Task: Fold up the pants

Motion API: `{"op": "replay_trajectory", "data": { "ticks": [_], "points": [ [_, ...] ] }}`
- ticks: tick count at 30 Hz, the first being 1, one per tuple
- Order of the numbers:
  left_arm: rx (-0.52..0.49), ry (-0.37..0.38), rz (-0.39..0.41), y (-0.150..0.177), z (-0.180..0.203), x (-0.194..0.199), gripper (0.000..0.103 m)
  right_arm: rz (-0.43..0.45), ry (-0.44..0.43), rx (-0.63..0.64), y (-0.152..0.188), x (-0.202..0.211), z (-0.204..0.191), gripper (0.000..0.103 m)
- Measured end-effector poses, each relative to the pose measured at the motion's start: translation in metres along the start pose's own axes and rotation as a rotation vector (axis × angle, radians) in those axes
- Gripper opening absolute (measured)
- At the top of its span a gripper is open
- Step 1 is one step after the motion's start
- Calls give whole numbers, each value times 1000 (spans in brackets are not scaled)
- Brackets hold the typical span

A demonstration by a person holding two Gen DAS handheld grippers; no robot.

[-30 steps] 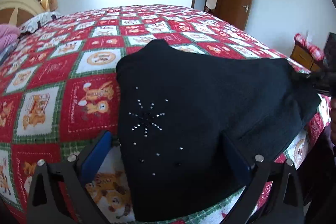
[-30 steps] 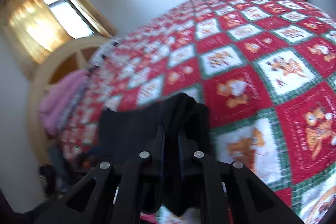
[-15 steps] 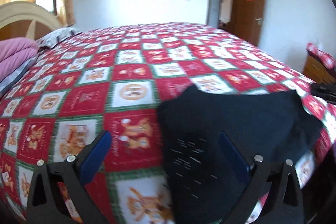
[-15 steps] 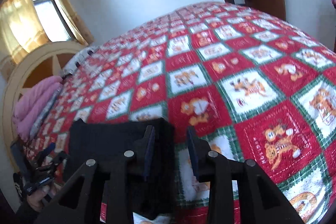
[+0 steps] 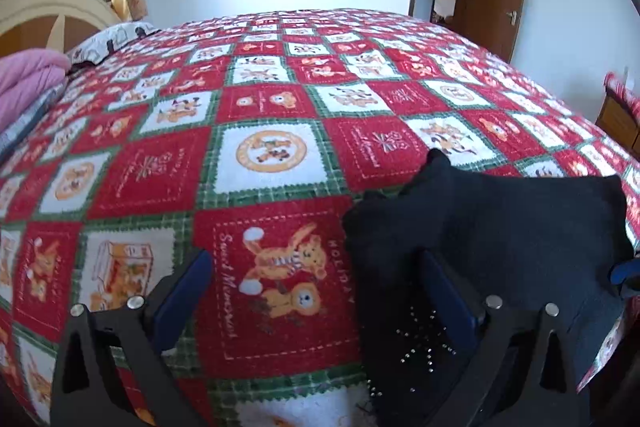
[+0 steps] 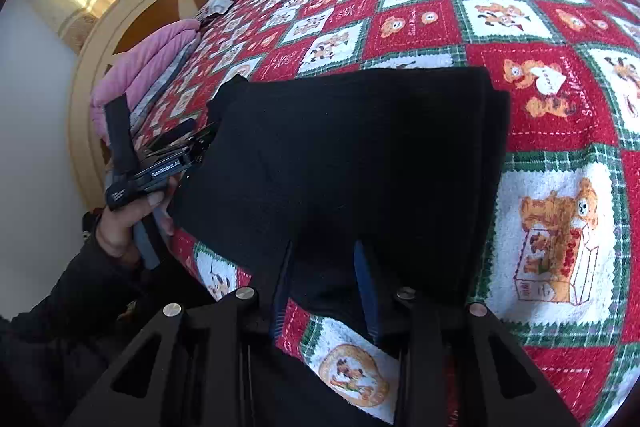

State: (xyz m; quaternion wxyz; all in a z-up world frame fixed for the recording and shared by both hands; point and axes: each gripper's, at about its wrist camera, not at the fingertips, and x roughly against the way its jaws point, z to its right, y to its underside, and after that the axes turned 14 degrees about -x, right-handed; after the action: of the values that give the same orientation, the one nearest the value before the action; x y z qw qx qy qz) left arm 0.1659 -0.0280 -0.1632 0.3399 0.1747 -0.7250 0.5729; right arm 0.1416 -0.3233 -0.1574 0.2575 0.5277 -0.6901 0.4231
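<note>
- Folded black knit pants (image 6: pixel 352 155) lay flat on the red, white and green patchwork bedspread (image 5: pixel 264 155), near the bed's edge.
- Right gripper (image 6: pixel 326 267): blue-padded fingers (image 6: pixel 366 283) parted, straddling the pants' near edge without pinching it.
- Left gripper (image 5: pixel 316 279): fingers (image 5: pixel 180 291) spread wide, grasping nothing; one finger over the pants' rhinestone-studded corner (image 5: pixel 420 347).

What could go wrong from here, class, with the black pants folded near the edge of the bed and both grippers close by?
1. The folded pants lie at the edge of the quilt, so a nudge might slide them off.
2. The right gripper hangs open over the cloth and could snag a layer and undo the fold.
3. The left gripper straddles the pants' side edge and might drag it askew.
</note>
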Motion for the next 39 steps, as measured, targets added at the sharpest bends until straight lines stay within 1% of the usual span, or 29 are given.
{"op": "replay_trajectory", "data": {
  "ticks": [2, 4, 7, 9, 10, 11, 12, 15, 16, 18, 20, 21, 22, 23, 24, 25, 26, 28, 29, 30, 32, 36, 39],
  "points": [
    [27, 6, 5, 2, -2, 7, 103, 3, -11, 14, 0, 5, 1, 33],
    [40, -5, 26, 7, -5, 21, 103, 27, 4, 45, 1, 12, -7, 33],
    [73, 25, 72, 19, -10, 45, 103, 97, 23, 49, -1, 19, -20, 33],
    [73, 37, 74, 26, -7, 51, 103, 147, -7, 27, -7, 21, -32, 34],
    [72, 45, 70, 28, -4, 52, 103, 167, -15, 15, -12, 18, -40, 36],
    [69, 55, 69, 29, -1, 51, 103, 180, -10, 11, -17, 13, -47, 45],
    [53, 68, 62, 32, 5, 49, 103, 189, 2, 14, -22, 6, -55, 52],
    [24, 62, 21, 40, 16, 39, 103, 189, 9, 52, -43, -23, -91, 52],
    [26, 67, 19, 44, 17, 38, 103, 179, 9, 73, -50, -33, -105, 52],
    [30, 67, 35, 48, 16, 38, 103, 161, 30, 158, -60, -55, -138, 52],
    [22, 65, 38, 50, 16, 37, 103, 164, 85, 244, -68, -79, -166, 52],
    [15, 56, 42, 50, 18, 38, 103, 164, 112, 266, -72, -92, -175, 52],
    [8, 48, 45, 51, 19, 38, 103, 124, 145, 280, -79, -112, -182, 52],
    [-1, 40, 49, 52, 21, 37, 103, 93, 174, 288, -82, -125, -184, 52],
    [-2, 38, 53, 53, 21, 37, 103, 77, 234, 298, -86, -139, -185, 51],
    [3, 39, 57, 53, 20, 37, 103, 77, 316, 298, -92, -154, -183, 51],
    [6, 41, 59, 54, 20, 37, 103, 60, 329, 281, -97, -162, -179, 51],
    [9, 39, 66, 54, 19, 37, 103, 41, 291, 212, -108, -168, -167, 59],
    [9, 36, 68, 55, 20, 37, 103, 43, 293, 180, -113, -169, -161, 65],
    [9, 34, 72, 55, 20, 37, 103, 45, 296, 160, -117, -170, -156, 67],
    [12, 36, 72, 55, 19, 37, 103, 44, 276, 144, -119, -171, -150, 67],
    [9, 38, 70, 55, 19, 37, 103, 64, 286, 159, -112, -168, -155, 67],
    [9, 41, 69, 56, 19, 37, 103, 125, 263, 164, -107, -151, -158, 67]
  ]
}}
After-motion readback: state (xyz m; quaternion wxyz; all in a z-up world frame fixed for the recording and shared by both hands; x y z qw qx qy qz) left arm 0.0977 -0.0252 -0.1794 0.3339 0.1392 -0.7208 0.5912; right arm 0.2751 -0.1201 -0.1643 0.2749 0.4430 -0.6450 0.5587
